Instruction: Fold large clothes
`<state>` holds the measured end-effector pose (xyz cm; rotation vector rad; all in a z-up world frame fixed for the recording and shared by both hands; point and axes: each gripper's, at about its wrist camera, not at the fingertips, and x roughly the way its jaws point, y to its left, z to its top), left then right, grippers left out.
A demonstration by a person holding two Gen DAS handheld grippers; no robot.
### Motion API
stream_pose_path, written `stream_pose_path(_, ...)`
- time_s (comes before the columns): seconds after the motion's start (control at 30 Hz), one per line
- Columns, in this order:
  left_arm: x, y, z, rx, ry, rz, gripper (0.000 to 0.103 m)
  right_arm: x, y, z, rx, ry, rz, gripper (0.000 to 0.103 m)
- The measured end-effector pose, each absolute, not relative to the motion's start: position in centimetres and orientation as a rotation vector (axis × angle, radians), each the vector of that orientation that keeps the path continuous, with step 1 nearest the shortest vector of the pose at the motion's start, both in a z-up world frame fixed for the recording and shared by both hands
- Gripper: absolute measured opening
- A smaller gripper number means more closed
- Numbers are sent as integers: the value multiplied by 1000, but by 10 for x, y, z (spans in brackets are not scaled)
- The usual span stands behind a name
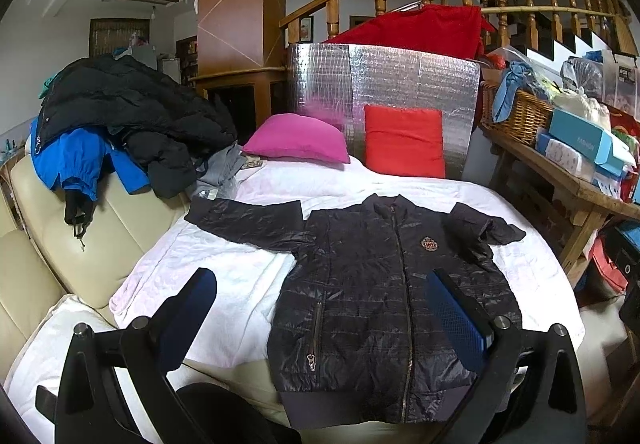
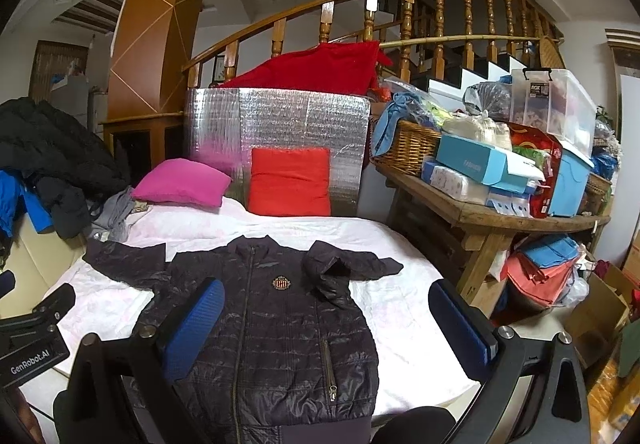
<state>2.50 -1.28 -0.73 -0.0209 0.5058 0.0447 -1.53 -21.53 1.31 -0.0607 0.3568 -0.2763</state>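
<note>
A dark quilted zip jacket (image 1: 376, 296) lies face up on a white cloth (image 1: 224, 276), collar away from me; it also shows in the right wrist view (image 2: 272, 328). Its left sleeve (image 1: 248, 222) lies stretched out to the left. Its right sleeve (image 2: 348, 268) is crumpled and partly folded over itself. My left gripper (image 1: 320, 312) is open and empty, hovering above the jacket's lower left part. My right gripper (image 2: 326, 328) is open and empty above the jacket's lower right part. The left gripper's body (image 2: 32, 336) shows at the right view's left edge.
A pile of black and blue coats (image 1: 120, 124) lies on the cream sofa (image 1: 52, 244) at left. A pink cushion (image 1: 296, 138) and a red cushion (image 1: 404, 140) stand at the back before a silver foil board (image 1: 400, 84). A cluttered wooden table (image 2: 488, 212) stands at right.
</note>
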Motion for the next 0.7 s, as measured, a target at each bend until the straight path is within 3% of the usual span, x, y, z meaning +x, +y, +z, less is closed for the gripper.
stream_pose_path(0.7, 91, -36, -32, 6, 595, 49, 103, 50, -238, -14, -72, 450, -295, 103)
